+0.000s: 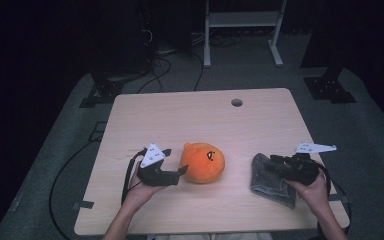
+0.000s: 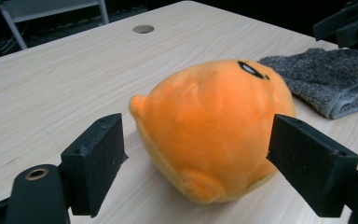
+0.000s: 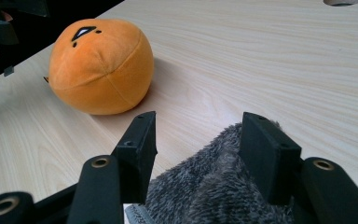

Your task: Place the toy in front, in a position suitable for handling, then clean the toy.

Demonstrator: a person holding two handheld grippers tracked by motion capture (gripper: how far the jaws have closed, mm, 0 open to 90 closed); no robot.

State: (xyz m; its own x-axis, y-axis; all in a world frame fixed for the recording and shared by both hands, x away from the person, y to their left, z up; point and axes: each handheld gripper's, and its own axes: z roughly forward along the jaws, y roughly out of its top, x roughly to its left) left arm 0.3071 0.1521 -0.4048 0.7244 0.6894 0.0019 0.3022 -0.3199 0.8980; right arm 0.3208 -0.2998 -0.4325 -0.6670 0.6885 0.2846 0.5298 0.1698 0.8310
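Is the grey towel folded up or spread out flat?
Folded. The towel shows doubled layers along its edge and lies as a small thick bundle on the table.

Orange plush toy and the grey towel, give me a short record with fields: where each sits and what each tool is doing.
surface: light wooden table with a round hole near its far edge
orange plush toy: lies near the table's middle, apart from the towel
grey towel: folded, to the right of the toy
left tool: open, jaws either side of the toy, pads not pressing on it
right tool: open, over the towel, pile between the jaws, no grip seen
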